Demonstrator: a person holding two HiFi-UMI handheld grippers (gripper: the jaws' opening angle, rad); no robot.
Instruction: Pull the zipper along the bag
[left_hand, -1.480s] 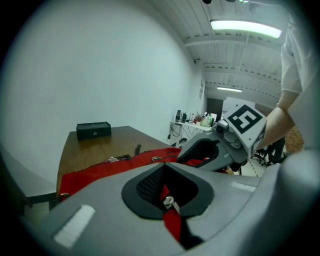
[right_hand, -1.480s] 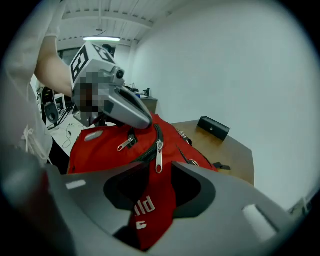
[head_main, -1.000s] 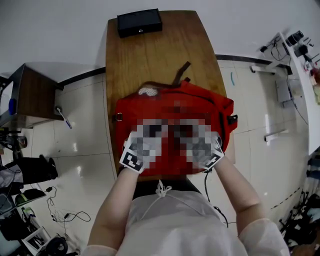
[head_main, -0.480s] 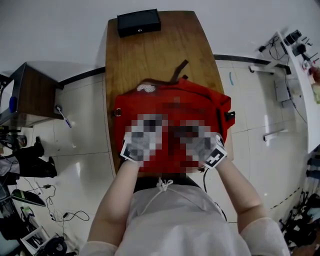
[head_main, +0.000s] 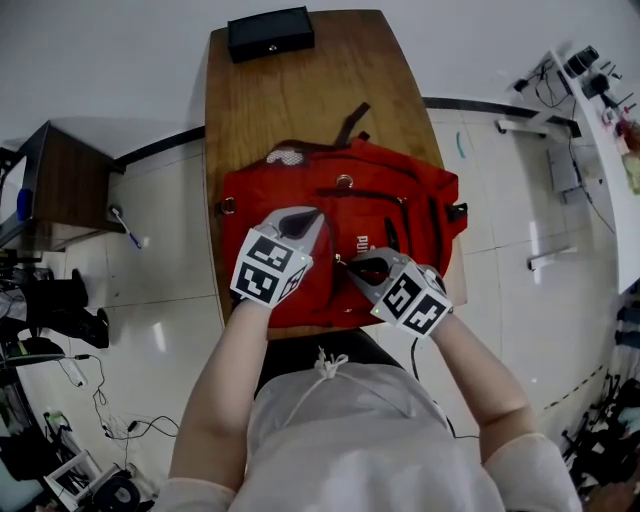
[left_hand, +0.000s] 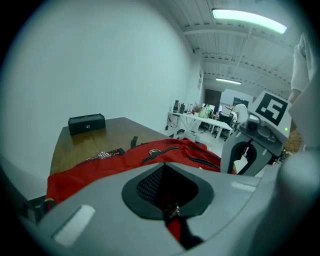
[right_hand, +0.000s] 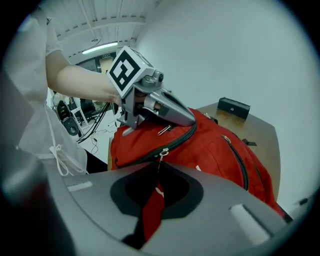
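Observation:
A red bag (head_main: 340, 215) lies on the wooden table (head_main: 300, 100), with black zippers across its top. My left gripper (head_main: 300, 222) rests on the bag's near left part. In the left gripper view its jaws (left_hand: 172, 216) are shut on a fold of the red fabric beside a small metal piece. My right gripper (head_main: 347, 264) sits at the near right, shut on the red pull tab (right_hand: 151, 206) of a zipper slider (right_hand: 162, 152). The black zipper track (right_hand: 150, 155) curves from that slider toward the left gripper (right_hand: 189, 120), where a second metal pull (right_hand: 165, 130) hangs.
A black box (head_main: 270, 33) stands at the table's far end. A brown strap (head_main: 352, 122) trails from the bag's far side. The person's body is close against the near table edge. A dark side table (head_main: 60, 190) stands on the floor to the left.
My left gripper has moved farther onto the bag, away from the person. The right gripper has shifted slightly left and forward.

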